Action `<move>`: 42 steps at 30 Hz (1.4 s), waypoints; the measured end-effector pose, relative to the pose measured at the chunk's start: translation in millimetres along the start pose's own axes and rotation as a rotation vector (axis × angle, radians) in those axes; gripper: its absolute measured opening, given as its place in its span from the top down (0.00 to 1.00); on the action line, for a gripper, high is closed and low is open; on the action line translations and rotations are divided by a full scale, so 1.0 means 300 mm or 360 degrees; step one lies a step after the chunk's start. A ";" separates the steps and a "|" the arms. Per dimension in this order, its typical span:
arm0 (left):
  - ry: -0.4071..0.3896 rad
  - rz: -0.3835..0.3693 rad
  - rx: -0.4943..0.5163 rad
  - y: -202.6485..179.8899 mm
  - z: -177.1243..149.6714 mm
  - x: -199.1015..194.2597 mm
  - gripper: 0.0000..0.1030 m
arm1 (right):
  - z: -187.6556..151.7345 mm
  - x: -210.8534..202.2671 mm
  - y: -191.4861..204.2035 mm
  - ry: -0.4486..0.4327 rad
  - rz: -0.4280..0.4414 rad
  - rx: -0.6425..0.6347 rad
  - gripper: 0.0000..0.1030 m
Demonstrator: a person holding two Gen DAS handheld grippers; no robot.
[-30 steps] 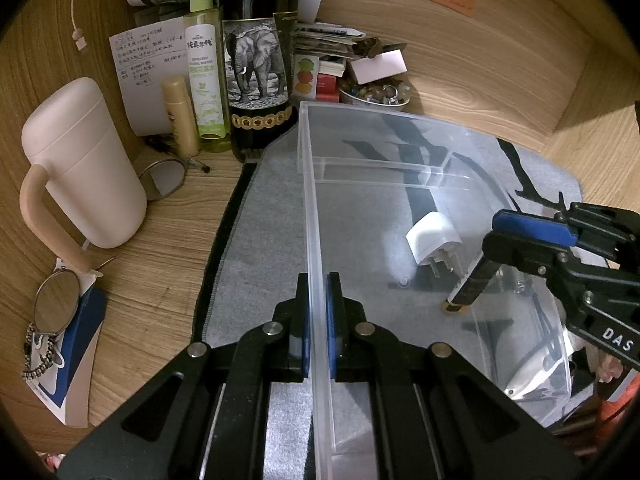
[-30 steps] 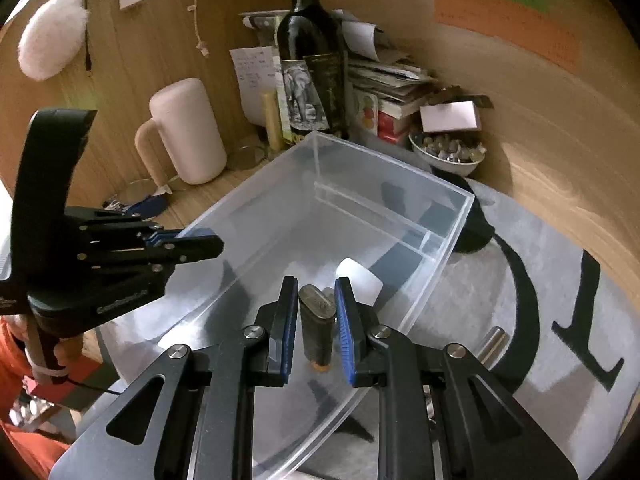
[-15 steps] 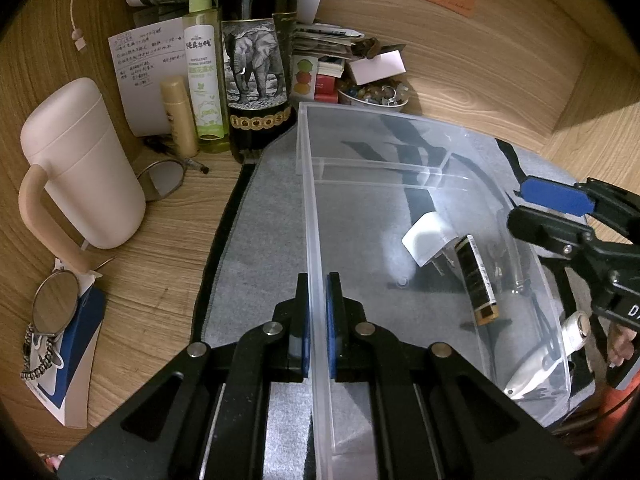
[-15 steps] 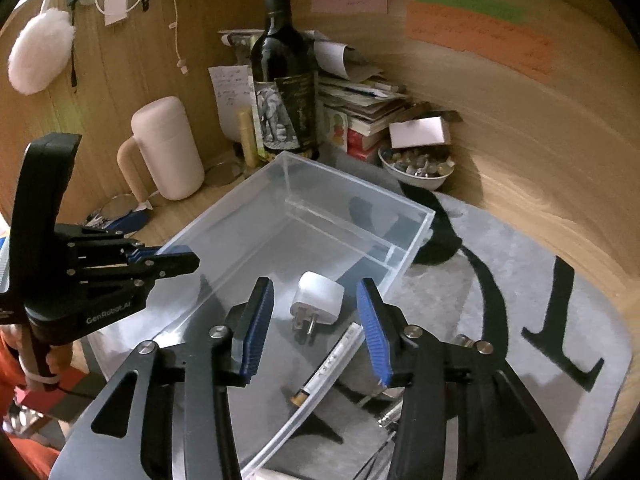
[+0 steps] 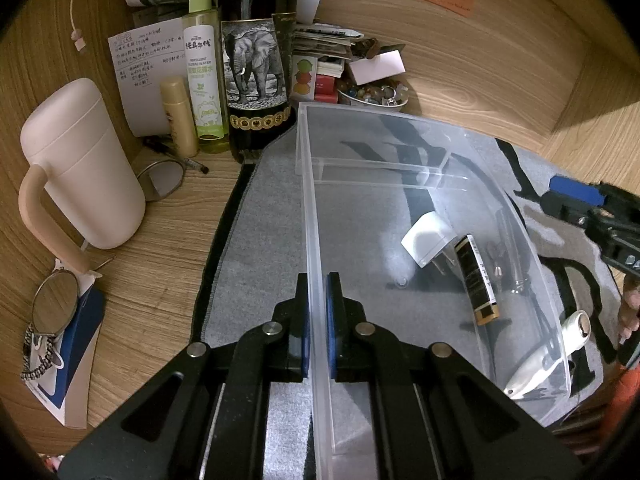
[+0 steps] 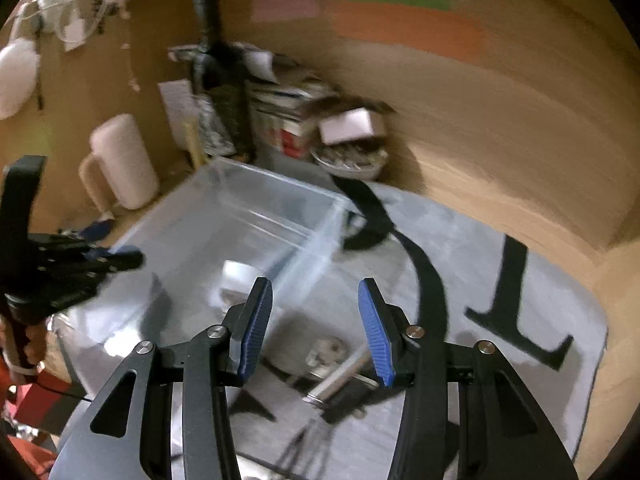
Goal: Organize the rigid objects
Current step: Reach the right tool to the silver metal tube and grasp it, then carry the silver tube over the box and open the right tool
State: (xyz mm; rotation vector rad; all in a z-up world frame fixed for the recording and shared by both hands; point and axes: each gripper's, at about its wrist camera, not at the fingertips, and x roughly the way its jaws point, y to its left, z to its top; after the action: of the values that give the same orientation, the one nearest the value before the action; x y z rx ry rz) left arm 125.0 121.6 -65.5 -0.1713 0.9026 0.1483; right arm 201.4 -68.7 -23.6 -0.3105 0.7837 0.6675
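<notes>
Left gripper [image 5: 317, 320]: jaws clamped on the near-left wall of the clear plastic storage bin [image 5: 316, 216], one blue pad each side of the wall.

Right gripper [image 6: 316, 328]: jaws wide apart, holding nothing. It hangs over the grey mat with black lettering [image 6: 472, 280], to the right of the bin. The right wrist view is motion-blurred, so detail there is poor.

Bin contents, left wrist view:
- white plug adapter [image 5: 428, 236], lying on the bin floor, prongs toward the near right
- black rectangular lighter with a gold end [image 5: 476, 280], lying flat just right of the adapter, gold end nearest

Outside the bin, on the mat:
- white pearly object with a round end [image 5: 560, 344], beside the bin's near-right wall, seen partly through the plastic
- silver metal cylinder [image 6: 340, 376], below the right gripper and between its fingers in that view; other small items next to it too blurred to identify

Wooden tabletop [image 5: 160, 264], left of the mat: pale pink lidded mug [image 5: 80, 168], dark wine bottle with elephant label [image 5: 256, 60], green spray bottle [image 5: 202, 64].
</notes>
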 end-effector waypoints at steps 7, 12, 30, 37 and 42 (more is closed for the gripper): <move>0.0000 -0.0001 -0.0001 0.001 -0.001 0.000 0.95 | -0.077 0.116 -0.093 0.0215 -0.0047 0.0069 0.60; -0.0001 0.0000 -0.0002 0.002 -0.001 0.000 0.95 | -0.118 0.198 -0.119 0.0372 -0.0032 0.0069 0.60; 0.0004 0.0013 -0.0002 0.012 0.001 0.004 0.95 | -0.129 0.227 -0.156 0.0342 -0.0008 0.0112 0.86; 0.0005 0.0015 -0.0001 0.010 0.000 0.004 0.95 | -0.102 0.106 -0.132 0.0195 -0.0010 0.0113 0.86; 0.0004 0.0014 -0.0001 0.012 0.000 0.005 0.95 | -0.062 0.027 -0.107 0.0077 0.0019 0.0105 0.86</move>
State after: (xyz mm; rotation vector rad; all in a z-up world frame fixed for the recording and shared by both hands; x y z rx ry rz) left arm 125.2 125.2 -66.9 -0.1683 0.9061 0.1569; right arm 216.6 -98.5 -41.7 -0.2629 0.8526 0.6459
